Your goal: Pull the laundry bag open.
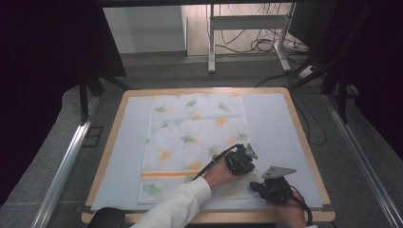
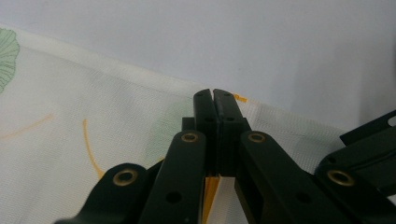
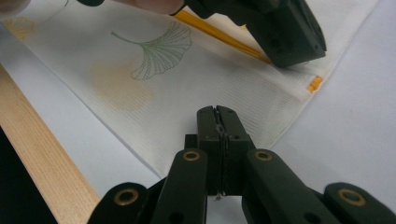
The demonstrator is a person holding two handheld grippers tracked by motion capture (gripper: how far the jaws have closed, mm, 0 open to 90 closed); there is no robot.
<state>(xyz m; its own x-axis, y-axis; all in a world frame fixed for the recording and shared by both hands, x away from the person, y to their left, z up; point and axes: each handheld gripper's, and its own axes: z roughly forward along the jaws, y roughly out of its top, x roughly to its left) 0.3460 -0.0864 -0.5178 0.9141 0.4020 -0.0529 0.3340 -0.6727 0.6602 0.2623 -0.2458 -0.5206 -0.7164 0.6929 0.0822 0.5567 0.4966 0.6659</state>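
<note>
Pale grey mat on a wood-edged table (image 1: 108, 156), dark curtains around. Printed cloth (image 1: 195, 137) spread flat mid-table, long axis running away from the person, orange stripe at the near end. Left gripper (image 2: 214, 95) pressed closed on its near right edge; right gripper (image 3: 218, 112) closed, tips at the near corner. No fold made yet, likely just starting

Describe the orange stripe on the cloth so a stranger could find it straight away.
On the wooden-edged table lies a white cloth printed with ginkgo leaves. Near its end closest to the person, the orange stripe crosses its width: the only straight line among scattered leaf shapes.
</note>
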